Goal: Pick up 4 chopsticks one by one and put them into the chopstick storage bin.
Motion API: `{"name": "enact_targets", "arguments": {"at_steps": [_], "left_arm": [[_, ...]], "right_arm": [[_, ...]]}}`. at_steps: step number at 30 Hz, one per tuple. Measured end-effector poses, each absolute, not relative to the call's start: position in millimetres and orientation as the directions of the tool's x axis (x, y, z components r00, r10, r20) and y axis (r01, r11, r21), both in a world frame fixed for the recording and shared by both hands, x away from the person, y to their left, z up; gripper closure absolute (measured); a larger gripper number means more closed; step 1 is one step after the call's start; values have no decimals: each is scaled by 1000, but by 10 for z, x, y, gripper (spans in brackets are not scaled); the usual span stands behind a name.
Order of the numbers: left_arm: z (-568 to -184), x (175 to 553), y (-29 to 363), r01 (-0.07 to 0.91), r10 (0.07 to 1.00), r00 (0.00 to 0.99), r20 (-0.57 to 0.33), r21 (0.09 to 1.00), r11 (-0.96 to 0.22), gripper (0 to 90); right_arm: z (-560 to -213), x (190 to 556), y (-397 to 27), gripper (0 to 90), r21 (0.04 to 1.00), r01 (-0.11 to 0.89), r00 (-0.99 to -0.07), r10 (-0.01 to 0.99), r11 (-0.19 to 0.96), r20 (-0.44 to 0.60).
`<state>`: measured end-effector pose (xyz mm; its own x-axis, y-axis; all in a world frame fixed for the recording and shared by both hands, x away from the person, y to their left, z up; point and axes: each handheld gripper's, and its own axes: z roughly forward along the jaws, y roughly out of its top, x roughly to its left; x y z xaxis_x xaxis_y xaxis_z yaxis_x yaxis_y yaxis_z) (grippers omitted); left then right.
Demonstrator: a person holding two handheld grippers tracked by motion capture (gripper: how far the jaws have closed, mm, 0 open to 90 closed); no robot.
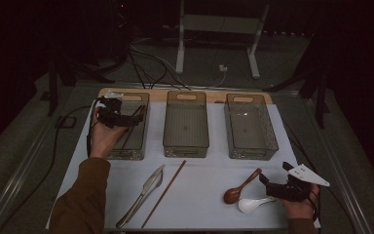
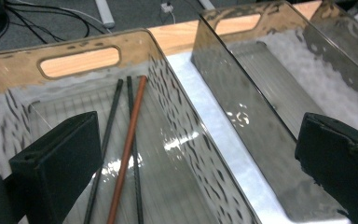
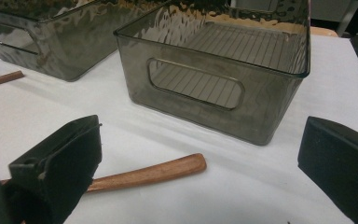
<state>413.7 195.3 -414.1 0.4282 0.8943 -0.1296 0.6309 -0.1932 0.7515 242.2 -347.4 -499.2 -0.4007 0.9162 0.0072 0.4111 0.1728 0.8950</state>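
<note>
High view shows the left hand-held gripper (image 1: 135,114) spread wide with nothing in it over the far left bin (image 1: 143,127), where the chopsticks (image 2: 129,135) lie, while the right hand-held gripper (image 1: 271,183), also spread, sits near the wooden spoon (image 1: 241,187).

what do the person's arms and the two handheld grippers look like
Both are black two-jaw handheld grippers with thick, blocky jaws. The left gripper trails a black cable along the forearm. The right gripper carries a pale grey three-cornered plate on top. The left arm wears a brown long sleeve; a strip of brown cuff shows at the right wrist.
</note>
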Motion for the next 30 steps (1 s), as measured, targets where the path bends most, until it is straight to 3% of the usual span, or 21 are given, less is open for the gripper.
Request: {"name": "enact_targets", "arguments": {"at_steps": [30], "left_arm": [[-4127,3535,1319,591,833,542,-107,754,-288,6]], "right_arm": [[-4992,2422,-3476,0,896,411,-400,917,171,8]]}}
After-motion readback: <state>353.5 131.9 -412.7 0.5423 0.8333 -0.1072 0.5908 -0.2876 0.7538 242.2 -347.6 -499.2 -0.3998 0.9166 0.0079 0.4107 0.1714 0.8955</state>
